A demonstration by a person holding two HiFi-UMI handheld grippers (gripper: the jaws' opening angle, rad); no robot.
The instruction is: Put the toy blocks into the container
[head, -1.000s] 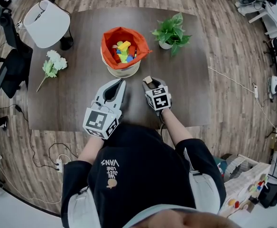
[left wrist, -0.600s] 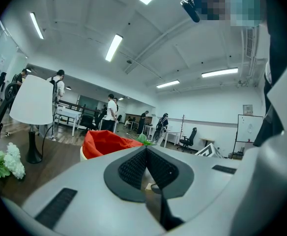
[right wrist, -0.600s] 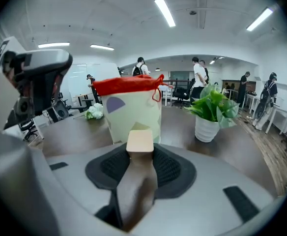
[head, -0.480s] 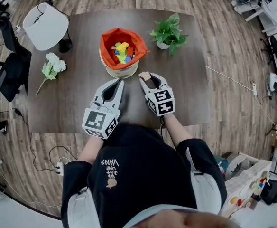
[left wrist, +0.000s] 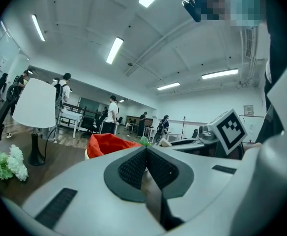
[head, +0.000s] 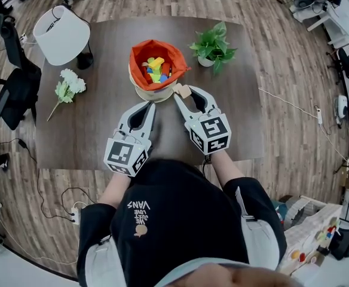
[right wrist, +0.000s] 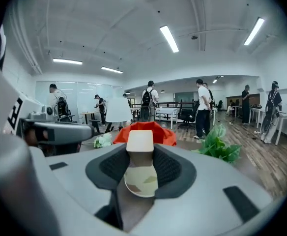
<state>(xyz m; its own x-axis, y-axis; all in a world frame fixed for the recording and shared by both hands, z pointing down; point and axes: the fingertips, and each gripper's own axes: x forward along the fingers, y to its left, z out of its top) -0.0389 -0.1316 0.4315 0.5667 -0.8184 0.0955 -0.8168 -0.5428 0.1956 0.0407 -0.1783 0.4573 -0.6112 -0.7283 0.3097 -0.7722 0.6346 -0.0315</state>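
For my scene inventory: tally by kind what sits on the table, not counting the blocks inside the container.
Lamp: 1
Flower bunch: 1
Container: 1
Plant: 1
Total: 4

Both grippers out in front of the torso: left empty, right gripping.
Left gripper (head: pixel 152 105) has its jaws together with nothing between them, and the left forearm (head: pixel 116 188) runs back to the body. Right gripper (head: pixel 183 94) is just beside it on the right, tips further forward than the left gripper's. Its jaws are partly apart, clamped on a beige toy block (right wrist: pixel 140 142) at the tips. Right forearm (head: pixel 224 164) is behind its marker cube (head: pixel 210 134).
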